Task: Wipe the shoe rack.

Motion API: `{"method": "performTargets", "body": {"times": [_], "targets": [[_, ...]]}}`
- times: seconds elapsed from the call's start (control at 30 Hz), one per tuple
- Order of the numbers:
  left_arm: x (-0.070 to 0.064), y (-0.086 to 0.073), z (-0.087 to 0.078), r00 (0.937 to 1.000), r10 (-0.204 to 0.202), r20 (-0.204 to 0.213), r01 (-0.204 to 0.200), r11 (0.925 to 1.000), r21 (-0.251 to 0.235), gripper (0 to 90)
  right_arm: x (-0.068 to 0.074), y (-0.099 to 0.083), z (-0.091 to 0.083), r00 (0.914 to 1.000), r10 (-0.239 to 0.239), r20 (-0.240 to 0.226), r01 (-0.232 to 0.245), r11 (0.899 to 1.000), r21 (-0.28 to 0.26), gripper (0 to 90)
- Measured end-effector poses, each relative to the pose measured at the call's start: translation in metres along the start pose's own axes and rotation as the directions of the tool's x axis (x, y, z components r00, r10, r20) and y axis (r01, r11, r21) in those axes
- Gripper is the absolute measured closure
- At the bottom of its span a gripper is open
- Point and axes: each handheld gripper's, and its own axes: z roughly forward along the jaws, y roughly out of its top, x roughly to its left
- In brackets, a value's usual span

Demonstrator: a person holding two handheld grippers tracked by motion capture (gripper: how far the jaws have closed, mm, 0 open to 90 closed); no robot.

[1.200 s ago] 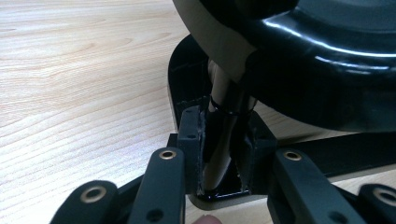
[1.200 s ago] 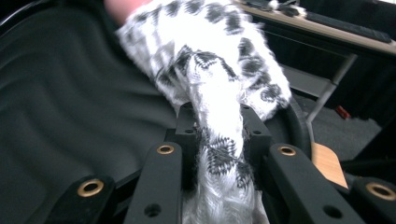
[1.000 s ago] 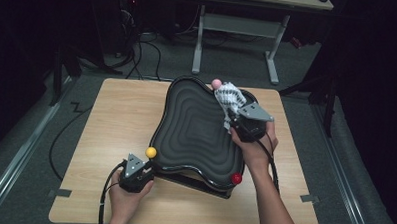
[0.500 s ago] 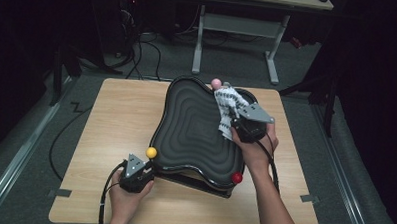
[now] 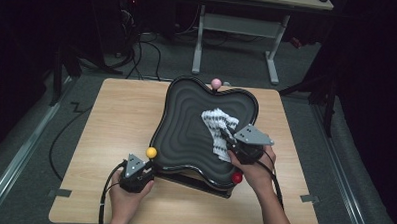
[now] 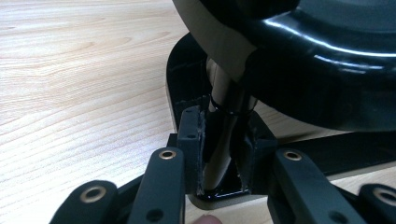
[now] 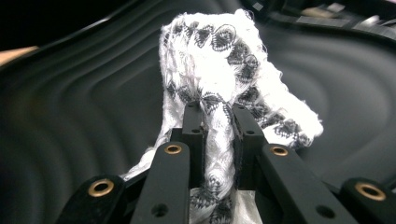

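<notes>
Your right gripper (image 5: 229, 139) has its jaws clamped on the patterned cloth (image 5: 217, 125), mid-wipe at centre right of the frame on the black tray (image 5: 186, 126); your left gripper (image 5: 143, 166) pinches a post (tan) under the tray's lower-left rim. Next, probably drag the cloth across the ridges. It trails up-left from the jaws.
</notes>
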Motion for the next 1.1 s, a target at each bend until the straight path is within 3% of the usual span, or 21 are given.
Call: {"method": "performTargets", "body": {"times": [0.1, 0.2, 0.3, 0.4, 0.53, 0.77, 0.87, 1.03, 1.1], "targets": [[0.0, 0.0, 0.0, 1.0, 0.001, -0.002, -0.001, 1.0, 0.001, 73.3, 0.001, -0.005, -0.007, 0.9983, 0.019, -0.054, -0.018, 1.0, 0.016, 79.3], [0.0, 0.0, 0.0, 1.0, 0.002, -0.003, -0.002, 1.0, 0.001, 73.3, 0.005, -0.009, -0.009, 0.9966, -0.015, -0.081, 0.017, 1.0, 0.024, 79.3], [-0.001, 0.0, 0.0, 1.0, 0.001, -0.003, -0.001, 1.0, 0.0, 73.3, 0.004, -0.011, -0.01, 0.9962, -0.008, -0.087, 0.01, 1.0, 0.013, 79.2], [-0.001, 0.0, 0.001, 1.0, 0.002, -0.003, -0.002, 1.0, -0.003, 73.3, 0.0, -0.009, -0.008, 0.9988, -0.01, -0.048, 0.01, 1.0, 0.003, 78.8], [-0.001, 0.0, 0.001, 1.0, 0.008, 0.0, -0.008, 1.0, -0.003, 73.4, -0.011, -0.004, -0.002, 0.9995, 0.026, 0.02, -0.026, 1.0, -0.009, 78.7], [-0.006, -0.001, 0.002, 0.9986, 0.04, 0.034, -0.04, 0.9992, 0.0, 73.7, -0.036, 0.015, 0.015, 0.9857, 0.055, 0.159, -0.057, 0.998, 0.008, 77.9], [-0.011, -0.001, 0.003, 0.996, 0.065, 0.061, -0.066, 0.9978, 0.003, 73.7, -0.044, 0.02, 0.019, 0.9799, 0.095, 0.175, -0.102, 0.994, 0.028, 78.2], [-0.022, -0.002, 0.004, 0.9898, 0.106, 0.096, -0.107, 0.9942, 0.007, 74.1, -0.038, 0.026, 0.021, 0.978, 0.112, 0.176, -0.13, 0.987, 0.095, 79.0], [-0.026, -0.002, 0.004, 0.9905, 0.112, 0.081, -0.113, 0.9936, 0.009, 74.5, -0.035, 0.027, 0.021, 0.9741, 0.123, 0.19, -0.147, 0.982, 0.116, 79.1]]}}
